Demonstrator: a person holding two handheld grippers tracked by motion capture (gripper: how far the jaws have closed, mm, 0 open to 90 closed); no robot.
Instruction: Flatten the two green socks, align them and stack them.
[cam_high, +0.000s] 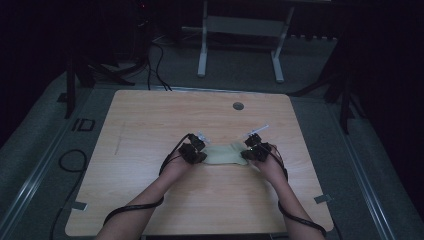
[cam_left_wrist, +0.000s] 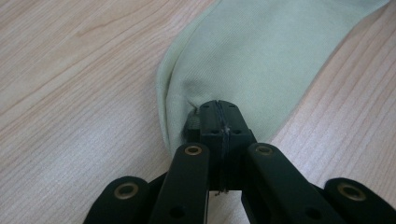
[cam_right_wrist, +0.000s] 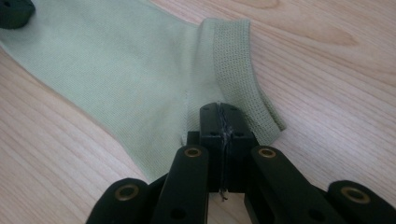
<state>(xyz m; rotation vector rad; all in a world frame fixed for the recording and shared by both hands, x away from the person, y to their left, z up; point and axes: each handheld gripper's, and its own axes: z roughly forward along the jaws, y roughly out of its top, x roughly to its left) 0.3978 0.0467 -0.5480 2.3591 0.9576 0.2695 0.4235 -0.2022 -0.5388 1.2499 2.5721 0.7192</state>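
Note:
A pale green sock (cam_high: 225, 154) lies flat across the middle of the wooden table (cam_high: 150, 120). My left gripper (cam_high: 203, 156) is shut on the sock's rounded toe end (cam_left_wrist: 252, 56), its jaws (cam_left_wrist: 218, 105) pressed together with a small pucker of fabric at the tips. At the other end my right gripper (cam_high: 246, 153) is shut on the sock (cam_right_wrist: 126, 60) just beside the ribbed cuff (cam_right_wrist: 233, 60), jaws (cam_right_wrist: 218, 108) closed tight with a fold of cloth running up to them. Both grippers sit low on the tabletop.
A round cable hole (cam_high: 238, 106) sits in the table's far side. Behind the table stands a white frame (cam_high: 240, 30). Cables (cam_high: 72, 160) trail on the grey floor to the left. The left gripper's tip (cam_right_wrist: 14, 11) shows at the top left of the right gripper view.

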